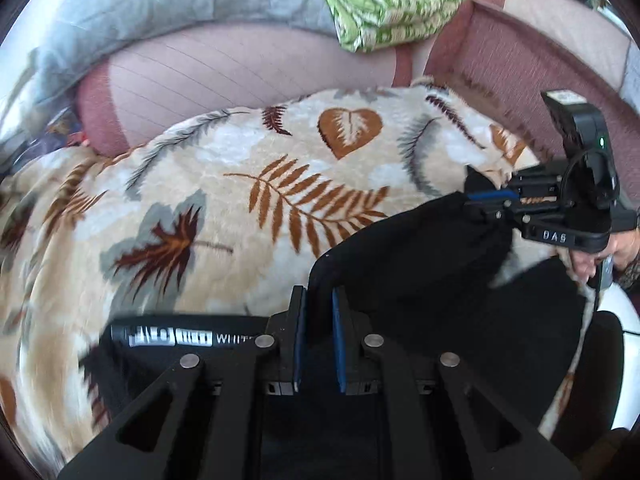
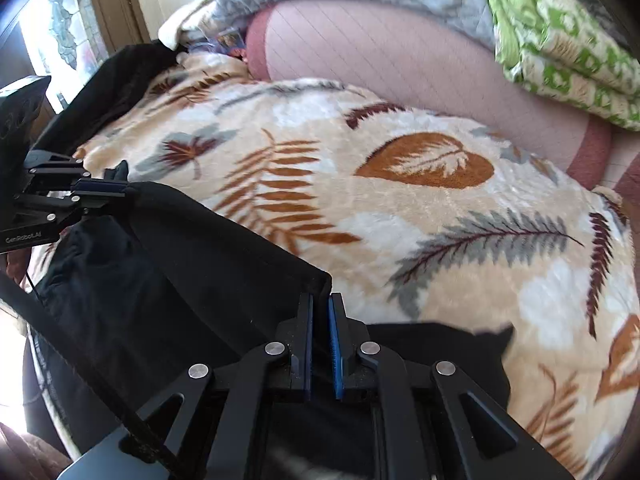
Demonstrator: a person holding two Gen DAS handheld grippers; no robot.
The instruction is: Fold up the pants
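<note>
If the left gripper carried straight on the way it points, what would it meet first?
Likely the beige leaf-patterned plush blanket just past the black pants edge held by the left gripper; depth unclear.

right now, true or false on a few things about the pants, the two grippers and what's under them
1. Both grippers pinch the black pants. True: the left gripper and the right gripper each clamp a fabric edge.
2. The pants lie flat and untouched. False: an edge is lifted, stretched between the grippers.
3. The blanket underneath is plain white. False: it is beige with brown and grey leaves.
4. A green patterned cloth lies on the sofa back. True.
5. The right gripper is wide open. False: it is shut on fabric.
</note>
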